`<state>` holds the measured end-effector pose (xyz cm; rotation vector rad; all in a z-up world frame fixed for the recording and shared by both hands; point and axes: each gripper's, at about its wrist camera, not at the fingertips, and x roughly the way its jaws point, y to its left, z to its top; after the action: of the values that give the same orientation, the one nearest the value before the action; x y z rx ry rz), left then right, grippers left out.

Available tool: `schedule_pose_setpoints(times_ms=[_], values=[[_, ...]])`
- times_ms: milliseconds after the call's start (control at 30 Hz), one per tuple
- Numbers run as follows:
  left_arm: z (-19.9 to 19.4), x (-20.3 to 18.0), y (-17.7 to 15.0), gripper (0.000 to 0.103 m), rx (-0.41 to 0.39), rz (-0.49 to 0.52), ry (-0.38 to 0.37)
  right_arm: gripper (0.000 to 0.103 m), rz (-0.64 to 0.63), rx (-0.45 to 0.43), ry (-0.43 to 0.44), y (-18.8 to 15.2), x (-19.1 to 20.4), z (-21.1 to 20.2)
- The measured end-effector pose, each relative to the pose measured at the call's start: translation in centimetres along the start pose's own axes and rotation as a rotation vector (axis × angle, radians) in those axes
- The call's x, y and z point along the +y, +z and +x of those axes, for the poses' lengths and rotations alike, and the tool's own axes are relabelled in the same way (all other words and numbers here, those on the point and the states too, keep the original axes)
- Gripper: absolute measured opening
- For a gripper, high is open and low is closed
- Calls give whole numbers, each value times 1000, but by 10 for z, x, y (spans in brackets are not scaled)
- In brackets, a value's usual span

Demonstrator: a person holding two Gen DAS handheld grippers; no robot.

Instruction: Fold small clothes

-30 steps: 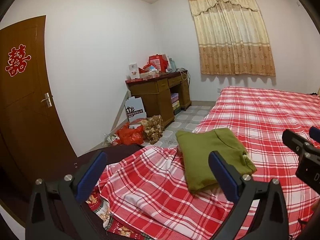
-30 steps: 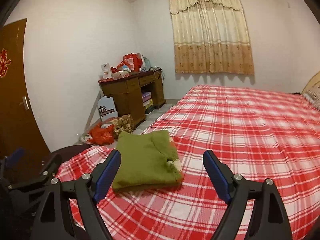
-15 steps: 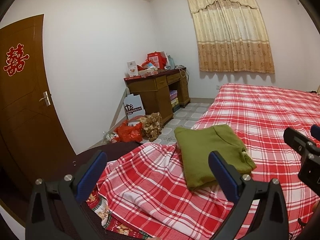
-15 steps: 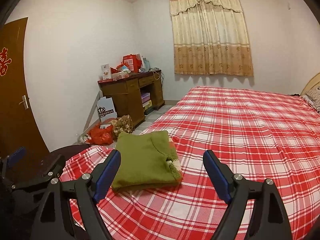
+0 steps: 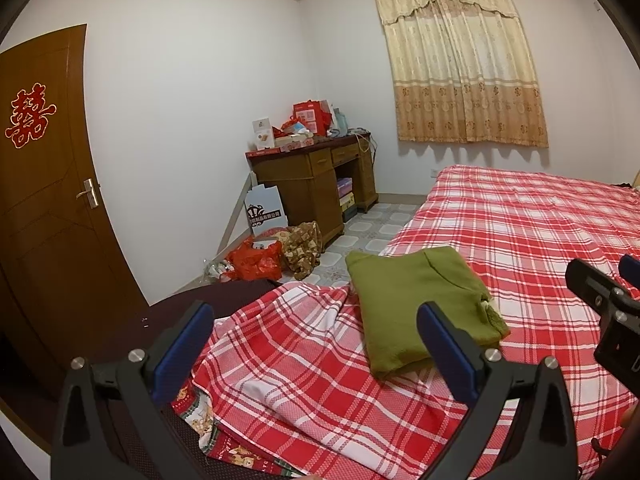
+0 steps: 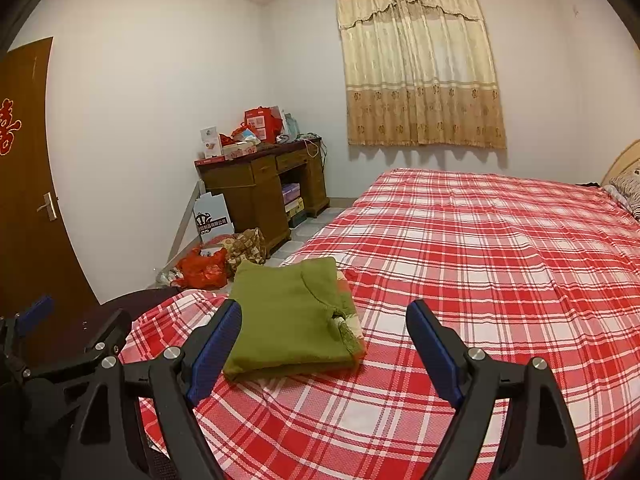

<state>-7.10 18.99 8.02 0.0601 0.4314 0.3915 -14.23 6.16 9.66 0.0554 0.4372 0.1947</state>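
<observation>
An olive-green garment (image 6: 288,312) lies ahead of me, folded into a flat rectangle. It rests on the red plaid bedspread (image 6: 480,264) near the bed's corner.

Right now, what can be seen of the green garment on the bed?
The green garment is olive, looks like soft knit, and is folded into a compact rectangle of several layers. It lies flat near the corner of the red plaid bedspread. A ribbed edge and pale lining peek out at its right side. Nothing else touches it; both tongs are open and apart from it.

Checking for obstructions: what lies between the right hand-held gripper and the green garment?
Only bare plaid bedsheet, as the right wrist view shows, between the open right hand-held gripper and the folded green garment.
</observation>
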Motion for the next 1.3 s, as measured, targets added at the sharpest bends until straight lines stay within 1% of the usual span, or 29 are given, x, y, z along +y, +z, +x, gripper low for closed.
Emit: schedule_pose_setpoints(times_ms=[867, 1200, 1300], values=[[3, 0, -3, 103, 10, 12, -4, 85, 9, 10, 0, 0, 0, 2], [9, -4, -5, 103, 38, 22, -21, 85, 10, 17, -2, -5, 2, 4], [14, -3, -5, 103, 61, 15, -65, 85, 13, 22, -5, -6, 1, 4]])
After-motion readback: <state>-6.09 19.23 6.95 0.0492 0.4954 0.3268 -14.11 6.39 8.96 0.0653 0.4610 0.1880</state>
